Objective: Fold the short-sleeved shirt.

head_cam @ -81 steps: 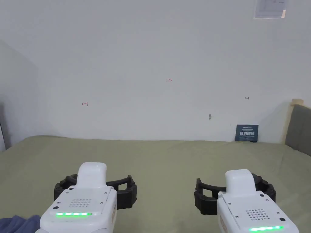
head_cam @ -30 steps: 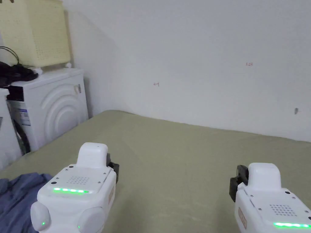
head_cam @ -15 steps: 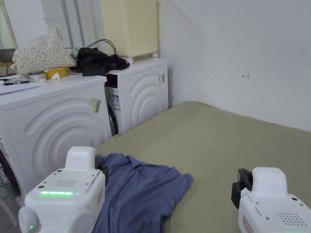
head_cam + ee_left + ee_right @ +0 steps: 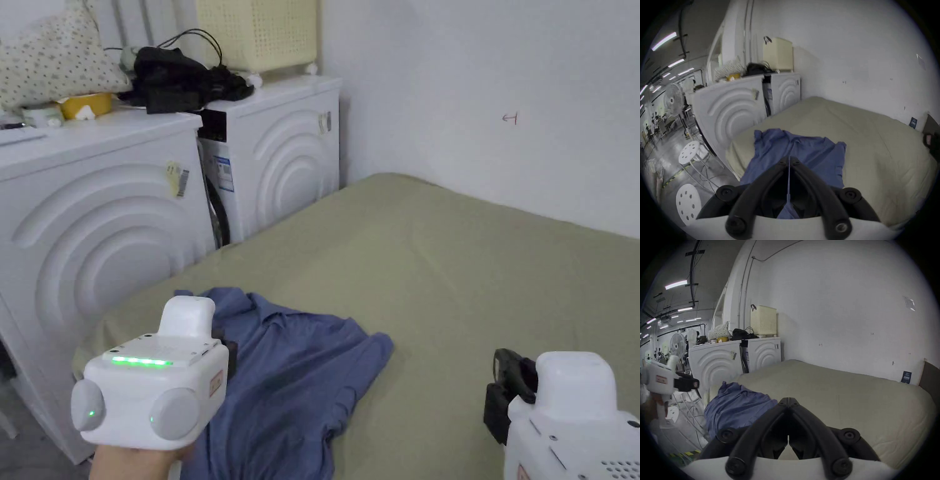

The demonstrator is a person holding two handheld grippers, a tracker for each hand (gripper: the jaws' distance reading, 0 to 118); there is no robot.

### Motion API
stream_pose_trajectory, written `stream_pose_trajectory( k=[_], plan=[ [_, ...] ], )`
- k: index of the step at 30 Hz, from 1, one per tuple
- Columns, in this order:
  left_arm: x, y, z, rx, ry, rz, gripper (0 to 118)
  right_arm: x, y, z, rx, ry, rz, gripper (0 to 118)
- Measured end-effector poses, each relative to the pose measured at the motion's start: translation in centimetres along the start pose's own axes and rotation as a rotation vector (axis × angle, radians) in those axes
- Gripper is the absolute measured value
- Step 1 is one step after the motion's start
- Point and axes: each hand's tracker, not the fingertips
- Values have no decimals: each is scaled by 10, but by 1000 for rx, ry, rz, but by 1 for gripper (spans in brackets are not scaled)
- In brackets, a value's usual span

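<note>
Blue shirt point(image 4: 294, 381) crumpled at the near-left corner of the olive bed point(image 4: 450, 275), part hanging over the edge; left claw point(image 4: 789, 160) above it, jaws together, empty; right claw point(image 4: 788, 400) over bare bed right of the shirt, jaws together, empty; two white washing machines point(image 4: 100, 225) just beside the bed's left side; cream basket point(image 4: 256, 31), black bag point(image 4: 181, 78), spotted pillow point(image 4: 56, 59) on top; white stools point(image 4: 688, 150) and fan point(image 4: 673, 99) on floor.
</note>
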Motion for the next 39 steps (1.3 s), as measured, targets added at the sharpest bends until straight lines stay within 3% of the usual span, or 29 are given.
stream_pose_trajectory(
  k=[7, 8, 9, 11, 12, 18, 21, 22, 23, 24, 25, 27, 31, 33, 39],
  plan=[
    [15, -16, -127, -295, -125, 17, 1, 12, -33, -1, -109, -34, -7, 0],
    [16, -17, -138, -297, -100, 6, 8, 14, -37, -1, -121, -37, -7, 0],
    [17, -17, -151, -320, -98, -15, 35, 15, -43, -2, -138, -47, -2, 0],
    [17, -18, -175, -413, -152, -6, 100, 21, -52, -3, -164, -61, 2, 0],
    [15, -18, -183, -452, -176, 10, 118, 25, -56, -3, -170, -59, -4, 0],
    [36, -26, -214, -499, -184, -37, 118, 34, -68, -7, -222, -83, -4, 0],
    [45, -42, -221, -499, -143, -96, 116, 40, -70, 1, -237, -85, -9, 1],
    [48, -37, -217, -501, -141, -112, 111, 43, -70, 5, -242, -89, -7, 1],
    [50, -32, -211, -481, -148, -103, 96, 47, -69, 11, -243, -96, -11, 1],
    [54, -29, -196, -436, -142, -100, 54, 53, -67, 18, -245, -105, -24, 1],
    [59, -22, -187, -391, -104, -124, 0, 59, -67, 27, -246, -115, -39, 1],
    [66, -17, -175, -354, -48, -144, 0, 73, -66, 49, -240, -138, -48, 1],
    [86, -4, -147, -354, -116, -187, 0, 106, -63, 97, -243, -242, -30, 1],
    [104, 9, -129, -322, -188, -182, 0, 123, -60, 120, -233, -281, -37, 1],
    [211, 48, -74, -230, -373, -368, 0, 165, -59, 188, -198, -423, -67, 1]
  ],
)
